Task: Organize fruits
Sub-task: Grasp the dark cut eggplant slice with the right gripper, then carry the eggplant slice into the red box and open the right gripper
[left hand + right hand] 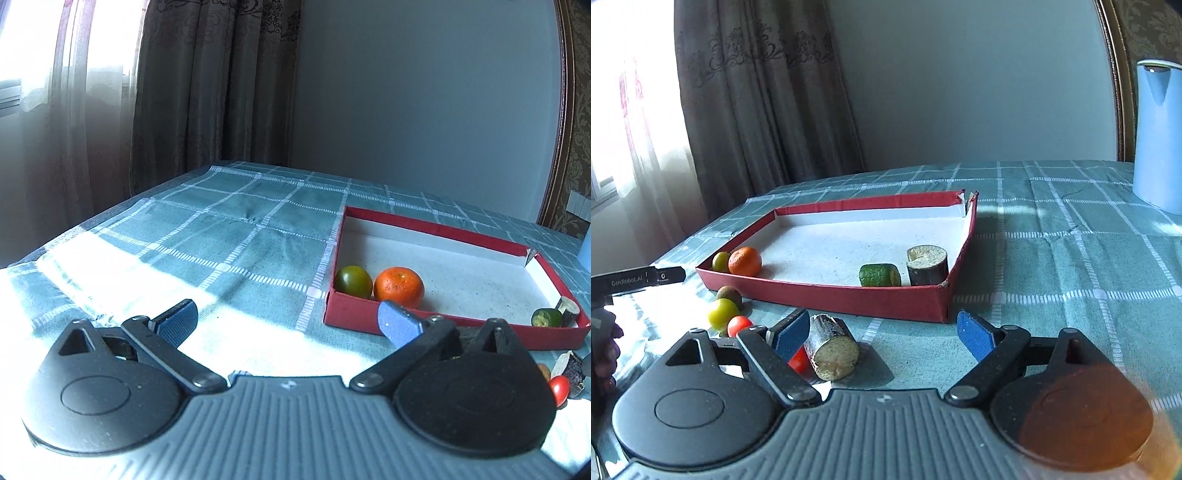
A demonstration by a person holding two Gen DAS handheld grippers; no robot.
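A shallow red box [849, 295] [354, 314] lies on the table. It holds an orange [745, 261] [399, 287], a green round fruit [721, 261] [353, 281], a green cut piece [880, 275] [546, 317] and a dark cut log piece [927, 265] [567, 310]. In front of the box lie a second cut log piece [833, 347], a yellow-green fruit [723, 314], a brown fruit [729, 295] and two red tomatoes [738, 325] [798, 362]. My right gripper [882, 336] is open, its left finger beside the log piece. My left gripper [288, 319] is open and empty, left of the box.
A teal checked cloth [221, 236] covers the table. A blue kettle [1158, 136] stands at the back right. Curtains [207, 92] and a bright window are at the back left. The left gripper's body [635, 280] shows at the right wrist view's left edge.
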